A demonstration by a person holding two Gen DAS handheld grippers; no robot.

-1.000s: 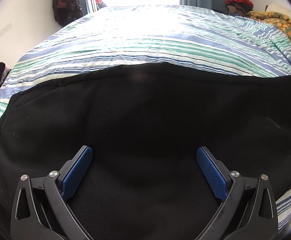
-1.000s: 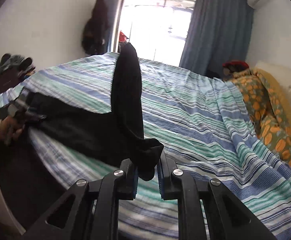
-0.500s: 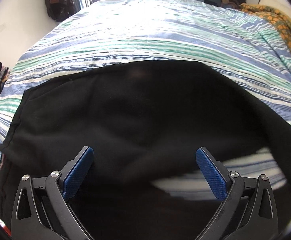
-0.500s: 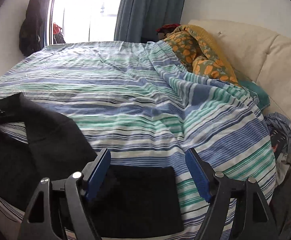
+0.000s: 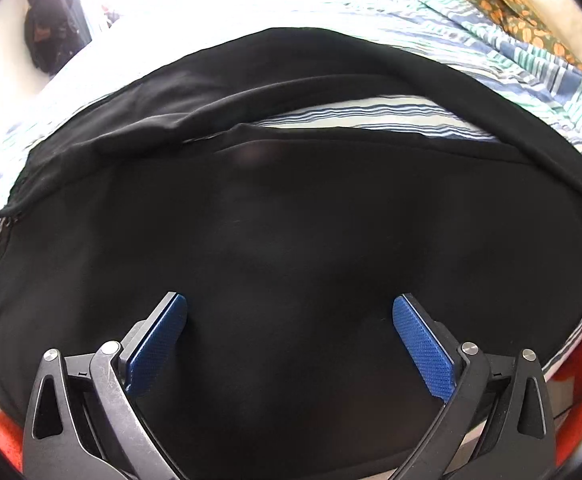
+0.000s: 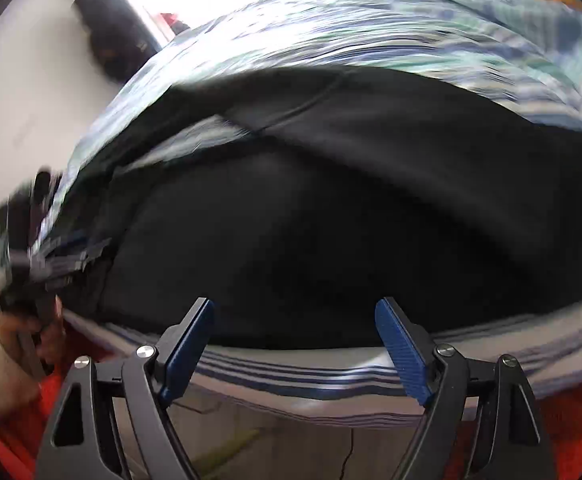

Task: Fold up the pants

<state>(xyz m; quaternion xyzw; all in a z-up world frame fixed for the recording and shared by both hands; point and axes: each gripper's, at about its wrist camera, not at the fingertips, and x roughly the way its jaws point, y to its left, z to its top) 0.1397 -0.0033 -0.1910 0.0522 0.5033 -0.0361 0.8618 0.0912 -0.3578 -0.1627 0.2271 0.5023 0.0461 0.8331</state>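
Observation:
Black pants lie on the striped bed, one leg folded back toward the other with a strip of sheet showing between them. My left gripper is open and empty, low over the near part of the pants. In the blurred right wrist view the pants fill the middle. My right gripper is open and empty at the bed's near edge, just short of the pants' hem. The left gripper and the hand holding it show at the far left there.
The blue, green and white striped sheet covers the bed. An orange patterned blanket lies at the far right. Dark clothes hang on the wall at the far left. Red flooring lies below the bed edge.
My right gripper has let go of the pant leg, opened, and swung down to the bed's near edge. The leg now lies folded on the bed. My left gripper stayed open, tilting lower.

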